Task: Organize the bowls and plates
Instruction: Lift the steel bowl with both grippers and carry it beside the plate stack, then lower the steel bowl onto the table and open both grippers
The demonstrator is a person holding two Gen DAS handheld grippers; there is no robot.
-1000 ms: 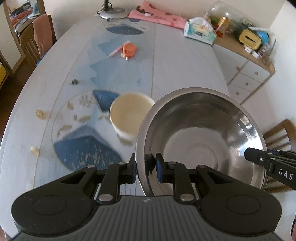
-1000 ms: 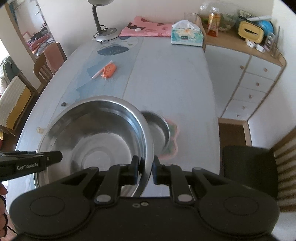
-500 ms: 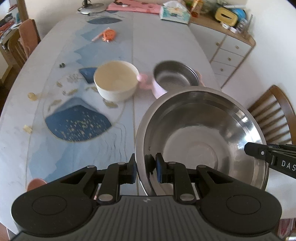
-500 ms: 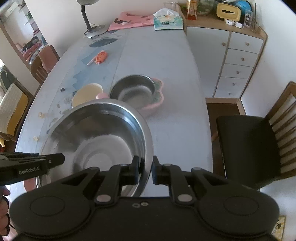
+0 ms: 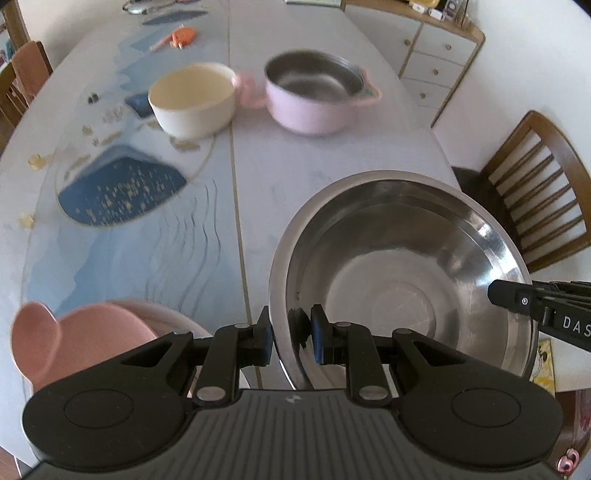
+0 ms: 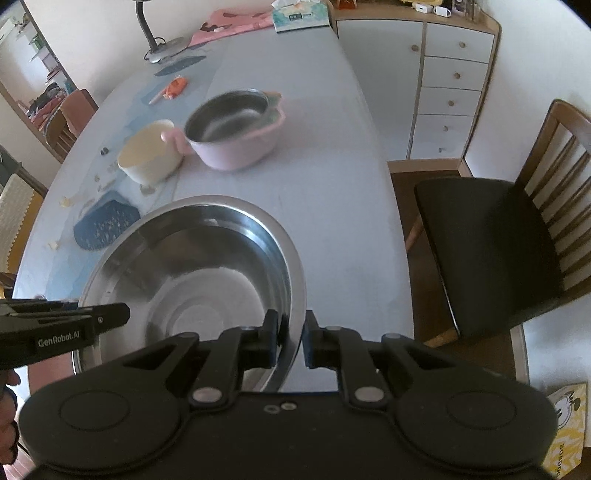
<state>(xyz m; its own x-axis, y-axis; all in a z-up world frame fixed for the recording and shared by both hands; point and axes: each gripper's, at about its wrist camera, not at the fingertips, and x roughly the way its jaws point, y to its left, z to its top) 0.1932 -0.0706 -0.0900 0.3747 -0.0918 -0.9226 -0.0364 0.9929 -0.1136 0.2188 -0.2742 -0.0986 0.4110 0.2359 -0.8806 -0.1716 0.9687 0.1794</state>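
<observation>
We read two bits of writing: "GenRobot.AI" on the left gripper [image 6: 66, 325] where it pokes in from the left edge of the right wrist view, and "DAS", cut off at the frame edge, on the right gripper [image 5: 539, 310] in the left wrist view.

From left to right in the left wrist view, we count one pink dish [image 5: 85, 332] at the near edge (half hidden behind the gripper body, so its shape is hard to make out), one cream bowl [image 5: 192, 99], one pink pot [image 5: 314, 99] with a steel inside, and one big steel bowl [image 5: 399, 280]. The cream bowl and the pink pot sit just beside each other on the table [image 5: 295, 177], both blurred.

We hold the big steel bowl with both grippers, over the near right part of the table. The left jaws pinch its left rim and the right jaws pinch its right rim, a finger inside and a finger outside each time.

Farther back lie one small orange thing [image 6: 175, 86], too small to identify, and a tissue box [image 6: 299, 16]. One wooden chair [image 6: 517, 236] stands at the right.
</observation>
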